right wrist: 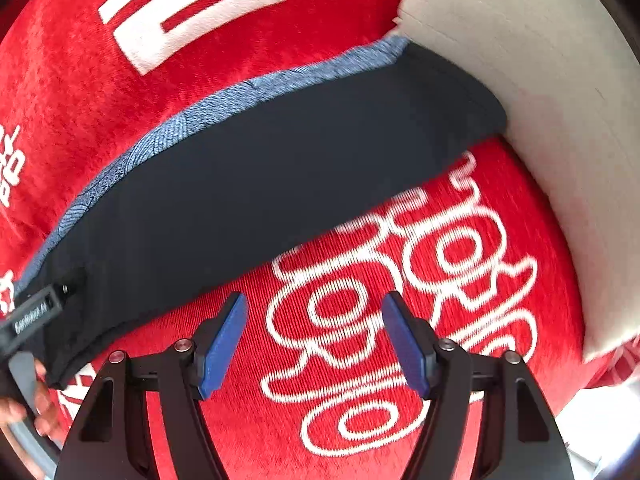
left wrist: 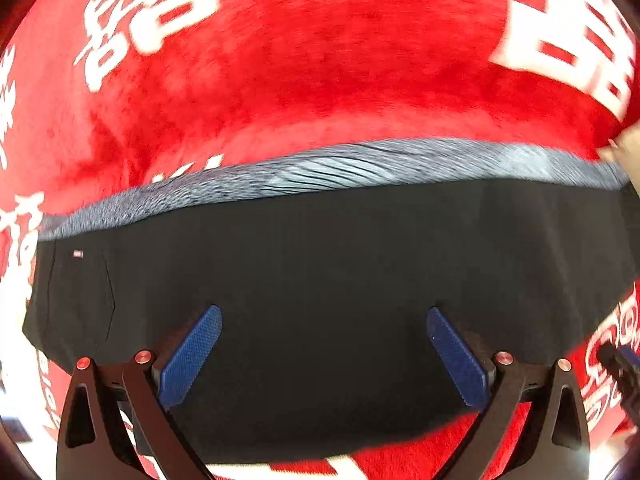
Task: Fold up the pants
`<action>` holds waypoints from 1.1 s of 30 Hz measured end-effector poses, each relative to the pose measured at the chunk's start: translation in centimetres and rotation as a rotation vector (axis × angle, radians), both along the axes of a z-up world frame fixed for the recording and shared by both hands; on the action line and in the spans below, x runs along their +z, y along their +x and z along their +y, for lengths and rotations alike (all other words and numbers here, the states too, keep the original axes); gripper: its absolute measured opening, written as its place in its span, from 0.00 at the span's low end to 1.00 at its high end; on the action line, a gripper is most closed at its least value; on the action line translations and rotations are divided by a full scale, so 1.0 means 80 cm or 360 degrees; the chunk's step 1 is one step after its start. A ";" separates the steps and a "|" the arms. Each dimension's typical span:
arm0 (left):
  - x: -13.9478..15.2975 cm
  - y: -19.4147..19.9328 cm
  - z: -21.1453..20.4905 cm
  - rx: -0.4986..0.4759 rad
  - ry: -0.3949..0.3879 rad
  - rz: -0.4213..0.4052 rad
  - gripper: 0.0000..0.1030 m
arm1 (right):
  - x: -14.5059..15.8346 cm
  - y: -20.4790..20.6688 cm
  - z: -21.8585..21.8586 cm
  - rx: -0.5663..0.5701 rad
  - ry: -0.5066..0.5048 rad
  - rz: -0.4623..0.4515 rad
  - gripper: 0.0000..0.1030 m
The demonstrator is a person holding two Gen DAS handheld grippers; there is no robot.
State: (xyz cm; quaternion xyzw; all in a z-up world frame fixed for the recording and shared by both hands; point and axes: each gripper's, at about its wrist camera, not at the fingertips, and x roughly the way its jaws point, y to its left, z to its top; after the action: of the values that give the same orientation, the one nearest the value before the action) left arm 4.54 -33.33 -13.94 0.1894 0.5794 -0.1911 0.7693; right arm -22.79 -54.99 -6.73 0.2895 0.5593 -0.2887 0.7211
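Dark navy pants (left wrist: 320, 280) lie flat and folded on a red plush cover, with a grey-blue patterned waistband (left wrist: 340, 168) along the far edge. A small tag (left wrist: 78, 255) shows near the left end. My left gripper (left wrist: 324, 320) is open and empty, its blue pads (left wrist: 192, 356) hovering over the pants' near part. In the right wrist view the pants (right wrist: 260, 184) stretch from lower left to upper right. My right gripper (right wrist: 314, 320) is open and empty over the red cover, just beside the pants' near edge.
The red cover (right wrist: 200, 80) carries large white lettering (right wrist: 400, 280). A pale cream cushion or panel (right wrist: 540, 100) borders the pants' right end. The other gripper's body and the hand holding it (right wrist: 28, 340) show at the left edge of the right wrist view.
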 end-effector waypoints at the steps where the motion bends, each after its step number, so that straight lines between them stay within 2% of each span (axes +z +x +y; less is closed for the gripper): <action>1: -0.003 -0.008 -0.004 -0.0036 0.0012 0.0007 1.00 | 0.000 -0.003 0.001 -0.0017 0.0014 -0.0010 0.71; 3: -0.022 -0.020 -0.007 -0.0066 0.0060 0.0055 1.00 | 0.007 -0.021 0.002 -0.0043 0.0040 -0.0027 0.71; 4: -0.025 -0.021 -0.005 -0.0037 0.0014 0.0034 1.00 | 0.009 -0.030 -0.001 -0.0053 0.0047 -0.0025 0.71; 6: -0.027 -0.015 0.001 0.0025 -0.0035 0.0091 1.00 | 0.008 -0.035 -0.002 -0.0069 0.0067 -0.0010 0.71; 12: -0.026 -0.014 0.001 0.0018 -0.0030 0.0101 1.00 | -0.018 -0.003 0.018 -0.0033 0.0057 0.0007 0.74; 20: -0.022 -0.013 0.002 0.0041 -0.0020 0.0113 1.00 | -0.020 0.002 0.013 -0.0108 0.0205 -0.0071 0.75; 24: -0.022 -0.013 0.001 0.0042 -0.0019 0.0110 1.00 | -0.015 -0.012 -0.001 -0.0181 0.0346 -0.0219 0.75; 29: -0.025 -0.009 -0.003 0.0043 -0.0018 0.0104 1.00 | -0.019 -0.039 -0.028 -0.0371 0.0623 -0.0590 0.75; 33: -0.023 -0.010 -0.007 0.0041 -0.0016 0.0102 1.00 | -0.036 -0.062 -0.041 -0.0540 0.0728 -0.0769 0.75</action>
State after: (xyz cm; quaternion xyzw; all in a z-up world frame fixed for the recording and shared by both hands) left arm 3.74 -33.91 -15.80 0.1718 0.6052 -0.1900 0.7537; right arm -27.79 -58.31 -9.59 0.5914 0.3670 -0.1950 0.6910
